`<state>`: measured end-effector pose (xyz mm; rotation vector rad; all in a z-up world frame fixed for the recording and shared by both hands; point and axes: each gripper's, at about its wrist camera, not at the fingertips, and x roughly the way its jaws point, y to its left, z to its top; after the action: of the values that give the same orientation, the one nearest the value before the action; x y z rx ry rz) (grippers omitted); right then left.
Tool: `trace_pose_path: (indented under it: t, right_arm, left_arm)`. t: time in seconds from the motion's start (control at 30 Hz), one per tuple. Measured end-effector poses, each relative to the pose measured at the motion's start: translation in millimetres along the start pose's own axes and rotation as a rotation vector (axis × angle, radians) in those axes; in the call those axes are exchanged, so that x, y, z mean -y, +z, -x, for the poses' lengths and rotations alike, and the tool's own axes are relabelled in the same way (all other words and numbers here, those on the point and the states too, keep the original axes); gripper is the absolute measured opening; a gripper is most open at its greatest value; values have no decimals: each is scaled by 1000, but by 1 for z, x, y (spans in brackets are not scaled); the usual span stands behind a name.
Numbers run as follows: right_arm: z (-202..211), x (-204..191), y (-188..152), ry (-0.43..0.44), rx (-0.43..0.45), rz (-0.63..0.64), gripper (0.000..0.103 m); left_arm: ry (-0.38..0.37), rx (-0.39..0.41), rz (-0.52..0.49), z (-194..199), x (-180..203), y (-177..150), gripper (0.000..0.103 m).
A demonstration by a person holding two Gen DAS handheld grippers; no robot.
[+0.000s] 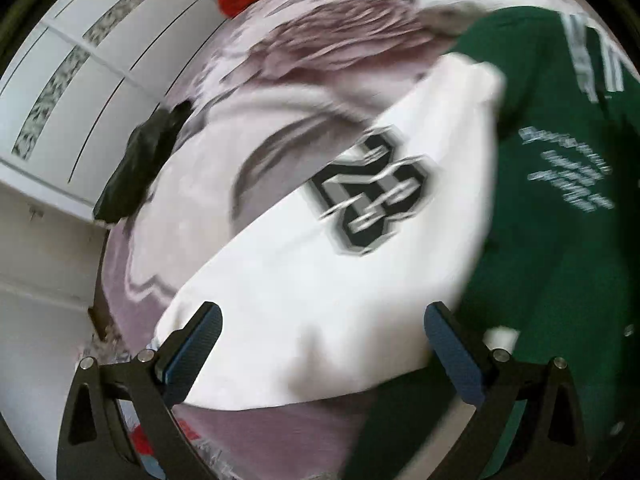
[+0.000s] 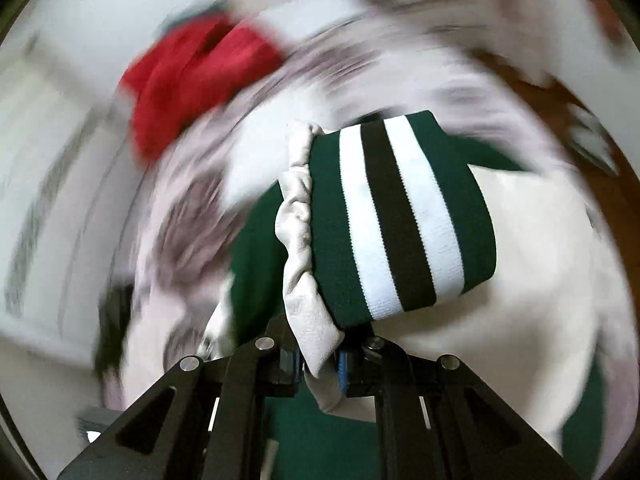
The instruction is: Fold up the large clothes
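Green-and-white varsity jacket (image 1: 560, 208) sprawls on the pinkish bed cover (image 1: 304, 64); its white sleeve (image 1: 320, 280) with the number patch runs diagonally straight ahead of the left gripper (image 1: 322, 322), jaws spread wide and empty. Right gripper (image 2: 320, 364) is pinched on the other sleeve just behind the striped cuff (image 2: 400, 216) (heavy blur, surroundings unclear), cuff pointing away from it, so the right hand looks set to carry the fold.
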<state>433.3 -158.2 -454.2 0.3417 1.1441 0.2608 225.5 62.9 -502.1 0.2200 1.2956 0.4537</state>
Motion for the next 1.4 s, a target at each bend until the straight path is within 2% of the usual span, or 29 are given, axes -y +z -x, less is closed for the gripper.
trace_pose_path:
  t: [0.03,0.1,0.17,0.2,0.23,0.3,0.37,0.53,0.6,0.63,0.7,0.8,0.93,1.07,1.1,1.13,1.2,1.23,1.27,1.4]
  right_arm:
    - [-28,-22,-2,7,-60,47,13]
    - [-88,-53,-11,16,-246,95,13]
    - [-112,-54,-24,76,-367,33,17]
    - [-112,-50,-29,110,-392,-9,25]
    - [-110,-45,-32,138,-393,-39,42]
    - [-94,-32,-49,183,-383,-107,60]
    - [-84,-27,-71,204,-396,-145,60]
    - [-65,-4,-112,158,-433,-215,60]
    - [-67,0,-124,132,-437,-253,60]
    - [-65,4,-131,126,-439,-268,60]
    - [-67,5,-138,122,-435,-300,60]
    - [-63,4,-139,111,-423,-327,60]
    - [-67,-7,-133,104,-430,-338,60]
    - [-72,-15,-129,92,-446,-312,60]
    - [-74,-17,-131,85,-451,-302,60]
    - [-75,-19,-132,79,-451,-297,60]
    - [-77,-22,-138,75,-450,-278,60]
    - [-77,-23,-140,68,-452,-268,60]
    - [-77,-26,-144,56,-455,-254,60]
    - [-75,-29,-152,38,-462,-241,60]
  left_arm:
    - [5,-11,8,-5,-10,-4,103]
    - [16,-40,31,-16,-33,-12,103]
    - [16,-71,61,-27,-60,-21,103]
    - [12,-84,75,-31,-69,-26,103]
    - [3,-102,96,-36,-81,-30,103]
    - [-50,-146,157,-49,-110,-41,103]
    - [-122,-204,248,-66,-141,-54,103]
    - [-333,-342,457,-113,-184,-86,103]
    - [-472,-361,607,-128,-201,-101,103]
    - [-516,-344,671,-131,-208,-107,103]
    - [-555,-313,757,-134,-215,-115,103]
    - [-575,-306,828,-130,-221,-123,102]
    - [-580,-323,887,-115,-216,-150,102]
    - [-594,-330,939,-133,-206,-163,102]
    - [-602,-298,987,-137,-210,-164,96]
    - [-607,-252,1034,-138,-215,-161,75]
    - [-591,-177,1108,-140,-227,-150,60]
    - [-578,-146,1124,-141,-234,-143,30]
    - [-555,-118,1131,-141,-241,-136,15]
    - [-560,-12,1143,-156,-284,-100,13]
